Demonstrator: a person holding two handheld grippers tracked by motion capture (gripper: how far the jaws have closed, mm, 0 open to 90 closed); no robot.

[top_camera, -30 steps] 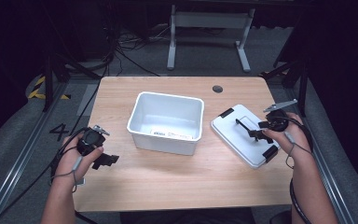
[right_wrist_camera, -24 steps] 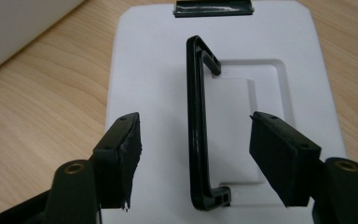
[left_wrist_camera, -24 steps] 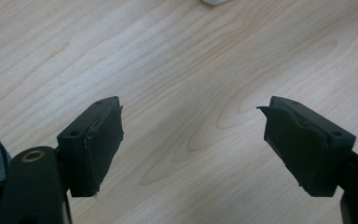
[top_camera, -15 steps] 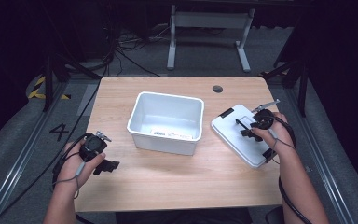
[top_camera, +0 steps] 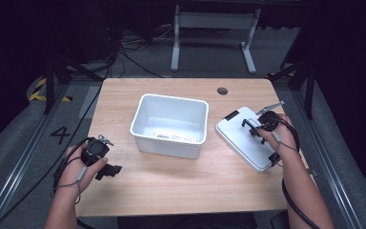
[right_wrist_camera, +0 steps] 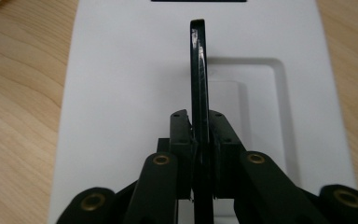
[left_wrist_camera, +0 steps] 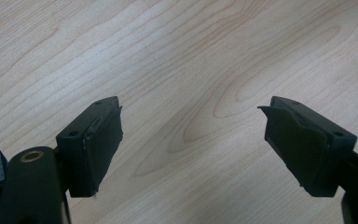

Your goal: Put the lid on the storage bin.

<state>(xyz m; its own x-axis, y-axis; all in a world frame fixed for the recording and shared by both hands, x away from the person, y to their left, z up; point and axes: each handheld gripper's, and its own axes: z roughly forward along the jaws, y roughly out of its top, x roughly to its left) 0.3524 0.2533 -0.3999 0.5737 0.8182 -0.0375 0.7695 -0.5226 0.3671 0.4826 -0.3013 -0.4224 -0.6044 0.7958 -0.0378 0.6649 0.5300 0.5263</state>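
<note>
Right gripper [right_wrist_camera: 199, 126], having just closed, is clamped on the thin black handle [right_wrist_camera: 199, 65] standing upright on the white lid [top_camera: 248, 140], which lies flat directly beneath it. Left gripper [left_wrist_camera: 193, 140] has its jaws apart over bare tabletop [left_wrist_camera: 191, 56], nothing between them. White bin [top_camera: 170, 125] sits between the two grippers.

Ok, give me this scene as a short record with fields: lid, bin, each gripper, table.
lid: white lid flat on the table, right of the bin
lid handle: black handle standing upright on the lid
bin: white bin at table centre, open
right gripper: right gripper shut on the handle, jaws just closed
left gripper: left gripper open over bare wood
table: wooden table
</note>
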